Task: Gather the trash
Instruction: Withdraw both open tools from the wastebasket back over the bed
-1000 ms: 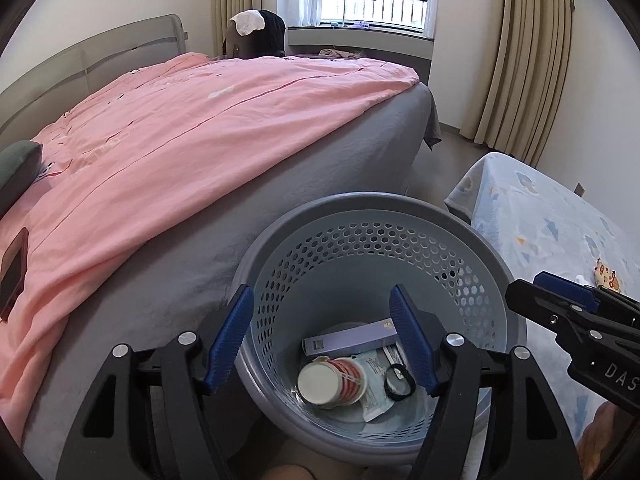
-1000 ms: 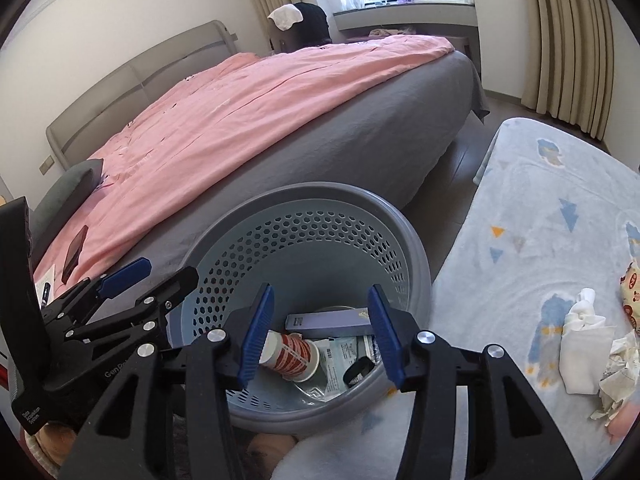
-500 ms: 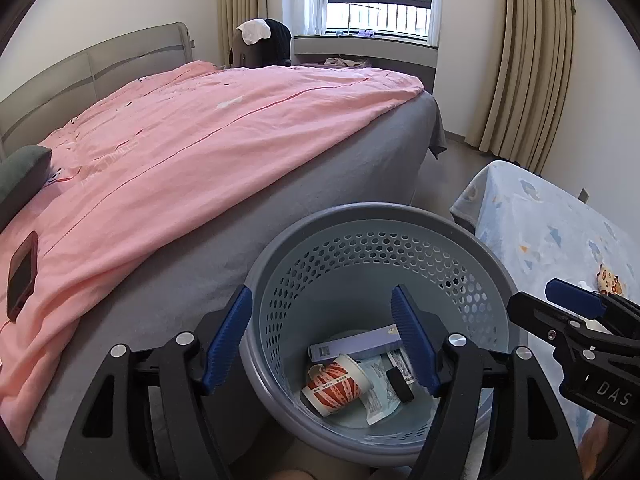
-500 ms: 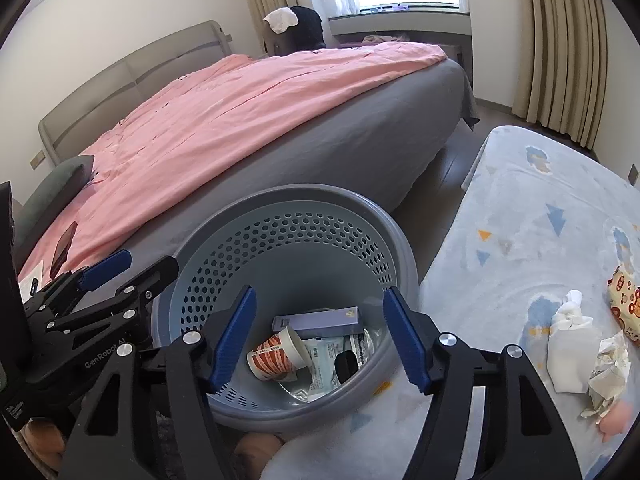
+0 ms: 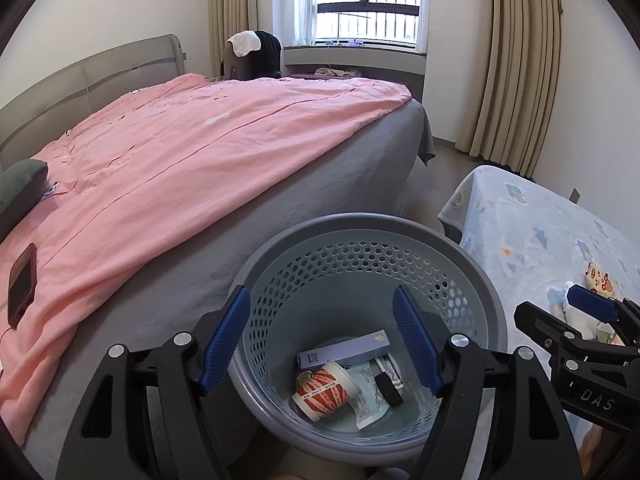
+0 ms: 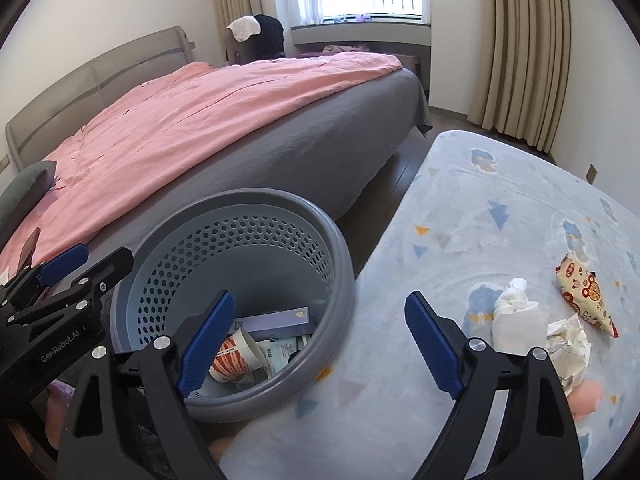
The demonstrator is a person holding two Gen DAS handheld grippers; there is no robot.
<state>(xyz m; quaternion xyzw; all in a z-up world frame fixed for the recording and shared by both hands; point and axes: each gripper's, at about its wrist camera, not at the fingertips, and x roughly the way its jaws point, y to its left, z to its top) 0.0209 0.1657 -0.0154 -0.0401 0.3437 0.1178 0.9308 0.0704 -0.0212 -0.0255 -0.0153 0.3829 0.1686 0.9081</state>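
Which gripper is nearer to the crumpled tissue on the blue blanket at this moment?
Right. The right gripper is open over the blanket edge, with the crumpled tissue just off its right finger. The left gripper is open above the basket, farther away.

Daylit bedroom, sharp at the centre and strongly bent at the rims.

Light enters through the window [image 5: 366, 4] at the far wall, which is overexposed in the right wrist view, its panes washed nearly white. The pink duvet [image 5: 192, 160] is evenly lit with soft folds of shadow. The basket [image 6: 340, 264] interior is dimmer. Fisheye curvature bows the curtains [image 6: 524, 52], and black vignetting fills the corners. No motion blur shows.
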